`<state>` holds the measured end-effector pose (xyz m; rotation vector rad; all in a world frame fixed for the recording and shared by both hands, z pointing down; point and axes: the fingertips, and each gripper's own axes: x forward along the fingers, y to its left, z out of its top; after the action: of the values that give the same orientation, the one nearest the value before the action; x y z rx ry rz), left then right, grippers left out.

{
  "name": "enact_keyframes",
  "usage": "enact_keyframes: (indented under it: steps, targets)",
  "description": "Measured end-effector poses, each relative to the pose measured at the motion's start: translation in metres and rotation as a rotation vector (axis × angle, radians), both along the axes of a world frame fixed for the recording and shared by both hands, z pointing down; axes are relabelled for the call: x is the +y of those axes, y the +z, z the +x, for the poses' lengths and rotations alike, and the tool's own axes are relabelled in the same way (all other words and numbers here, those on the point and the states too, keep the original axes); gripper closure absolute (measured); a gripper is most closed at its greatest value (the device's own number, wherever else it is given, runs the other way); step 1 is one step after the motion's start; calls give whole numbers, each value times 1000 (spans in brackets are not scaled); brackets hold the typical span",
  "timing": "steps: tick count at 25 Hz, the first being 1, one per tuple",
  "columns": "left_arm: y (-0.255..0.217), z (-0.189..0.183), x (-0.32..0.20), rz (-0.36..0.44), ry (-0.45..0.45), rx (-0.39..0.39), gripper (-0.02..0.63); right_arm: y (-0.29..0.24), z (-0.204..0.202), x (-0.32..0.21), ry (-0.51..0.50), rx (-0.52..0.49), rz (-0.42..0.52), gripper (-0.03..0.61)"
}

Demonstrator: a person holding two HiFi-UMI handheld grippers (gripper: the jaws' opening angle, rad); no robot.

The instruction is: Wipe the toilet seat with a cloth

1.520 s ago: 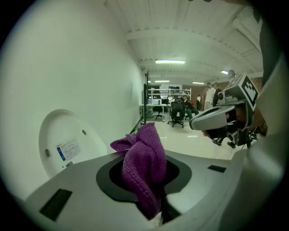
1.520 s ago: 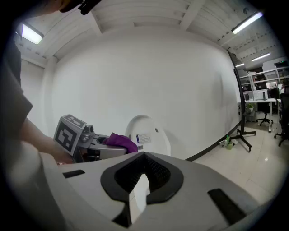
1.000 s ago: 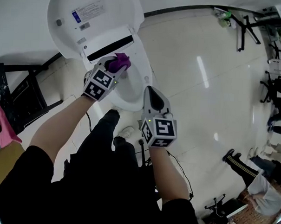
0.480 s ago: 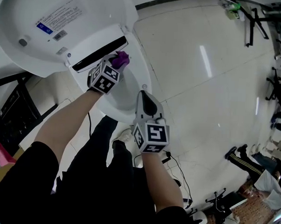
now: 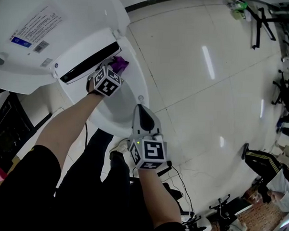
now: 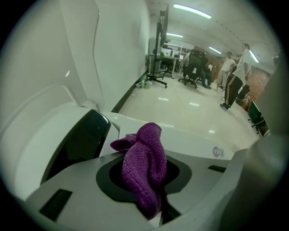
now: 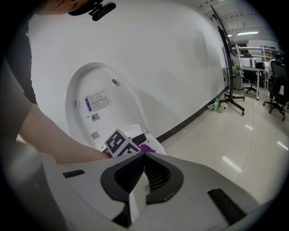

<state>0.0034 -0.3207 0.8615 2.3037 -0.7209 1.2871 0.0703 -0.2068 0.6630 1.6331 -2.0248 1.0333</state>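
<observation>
A white toilet with its lid (image 5: pixel 47 32) raised fills the upper left of the head view; its seat rim (image 5: pixel 139 81) curves down toward me. My left gripper (image 5: pixel 114 70) is shut on a purple cloth (image 5: pixel 120 64) (image 6: pixel 146 169), held at the back of the seat just below the dark hinge strip (image 5: pixel 89 62) (image 6: pixel 81 140). In the left gripper view the cloth bunches up between the jaws over the white seat (image 6: pixel 189 140). My right gripper (image 5: pixel 143 113) (image 7: pixel 143 155) hangs shut and empty over the seat's front right edge, pointing toward the lid (image 7: pixel 104 108).
Glossy pale floor tiles (image 5: pixel 208 77) spread to the right. Black stands and office chairs (image 5: pixel 263 27) sit at the far right, with people standing there (image 6: pixel 235 76). A dark rack (image 5: pixel 10 126) stands left of the toilet. Cables and tripod legs (image 5: pixel 179 186) lie by my feet.
The view has shifted closer over the toilet. My left gripper has carried the purple cloth along the back of the seat, near the hinge. The right gripper stays shut beside the bowl.
</observation>
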Motion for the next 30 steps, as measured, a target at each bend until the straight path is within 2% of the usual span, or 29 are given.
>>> enact_keyframes:
  steps: [6, 9, 11, 16, 20, 24, 30]
  targets:
    - [10, 12, -4, 45, 42, -22, 522, 3, 8, 1, 21, 0, 5, 560]
    - [10, 24, 1, 34, 56, -5, 522, 1, 10, 1, 28, -6, 10, 560]
    - [10, 35, 7, 7, 86, 26, 522, -2, 11, 0, 31, -11, 21, 560]
    - [-4, 62, 30, -131, 184, 147, 522, -16, 11, 2, 30, -17, 56, 560]
    - [-54, 60, 34, -77, 134, 233, 521, -42, 12, 8, 28, -8, 84, 560]
    - [-131, 42, 53, 11, 83, 285, 521, -88, 8, 18, 1, -18, 137, 560]
    - [-272, 10, 141, 133, 32, 289, 520, -187, 9, 73, -76, 4, 243, 560]
